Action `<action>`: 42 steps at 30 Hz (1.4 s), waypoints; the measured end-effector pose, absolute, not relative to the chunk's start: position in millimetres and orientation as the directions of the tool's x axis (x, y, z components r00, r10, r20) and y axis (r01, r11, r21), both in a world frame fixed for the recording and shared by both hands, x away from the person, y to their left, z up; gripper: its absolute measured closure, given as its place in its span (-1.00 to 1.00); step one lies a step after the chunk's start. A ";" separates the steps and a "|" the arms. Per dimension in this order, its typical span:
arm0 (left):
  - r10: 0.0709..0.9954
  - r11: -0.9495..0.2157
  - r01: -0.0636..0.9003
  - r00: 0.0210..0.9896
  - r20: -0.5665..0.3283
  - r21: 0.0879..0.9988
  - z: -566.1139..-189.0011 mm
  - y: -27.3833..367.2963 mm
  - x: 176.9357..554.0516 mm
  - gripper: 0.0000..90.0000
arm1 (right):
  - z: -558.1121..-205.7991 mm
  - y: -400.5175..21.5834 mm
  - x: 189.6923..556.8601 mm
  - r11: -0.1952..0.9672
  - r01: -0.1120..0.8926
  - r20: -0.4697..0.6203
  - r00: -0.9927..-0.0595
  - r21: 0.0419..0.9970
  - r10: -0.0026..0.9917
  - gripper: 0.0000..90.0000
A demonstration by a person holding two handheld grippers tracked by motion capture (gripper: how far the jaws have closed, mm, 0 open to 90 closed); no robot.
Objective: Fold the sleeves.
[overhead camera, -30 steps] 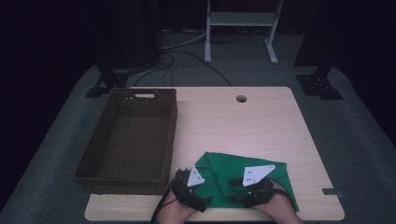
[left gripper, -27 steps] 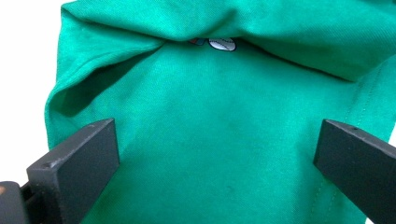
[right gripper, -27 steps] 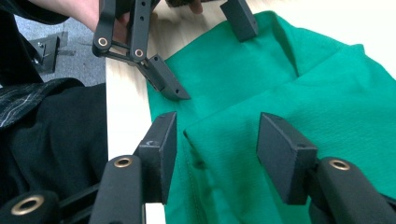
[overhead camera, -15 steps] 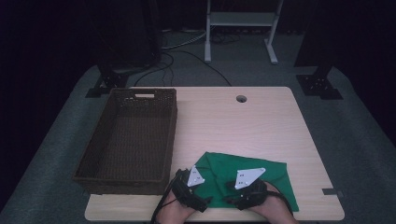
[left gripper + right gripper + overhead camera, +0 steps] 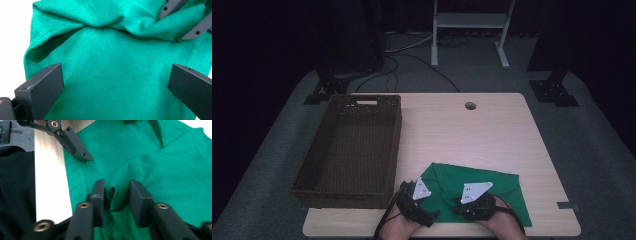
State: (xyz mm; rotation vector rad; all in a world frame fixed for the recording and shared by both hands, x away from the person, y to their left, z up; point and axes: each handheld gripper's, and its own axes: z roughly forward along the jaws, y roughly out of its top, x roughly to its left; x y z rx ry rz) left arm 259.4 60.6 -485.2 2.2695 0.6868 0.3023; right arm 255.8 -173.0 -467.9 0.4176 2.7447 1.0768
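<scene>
— While the green cloth [image 5: 492,185] lies at the table's [image 5: 472,135] near edge, right of the basket [image 5: 352,145], what grips it?
— The right gripper [image 5: 116,195]; its jaws have just been closing and pinch a raised fold.
— And the left gripper [image 5: 115,85]?
— Its jaws stand wide, empty, over flat cloth.

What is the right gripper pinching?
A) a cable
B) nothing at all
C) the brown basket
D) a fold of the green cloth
D: in the right gripper view, the right gripper has a bunched fold of the green cloth squeezed between its two black jaws, which have just been closing.
</scene>
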 end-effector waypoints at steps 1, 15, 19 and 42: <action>0.558 -0.588 0.386 0.829 0.012 0.711 -485.2 60.6 259.4 -1.00 | -467.2 -173.1 255.7 0.702 0.194 -0.057 -0.947 0.685 0.317 0.62; 0.562 -0.583 0.388 0.827 0.010 0.713 -485.4 60.4 259.4 -1.00 | -457.7 -180.3 263.8 0.648 0.264 0.036 -0.939 0.715 0.343 0.74; 0.561 -0.585 0.387 0.828 0.011 0.713 -485.3 60.5 259.5 -1.00 | -454.8 -182.3 266.0 0.645 0.270 0.045 -0.938 0.715 0.342 0.74; 0.560 -0.584 0.386 0.829 0.010 0.714 -485.4 60.4 259.7 -1.00 | -441.5 -189.3 272.9 0.621 0.278 0.056 -0.935 0.733 0.351 0.75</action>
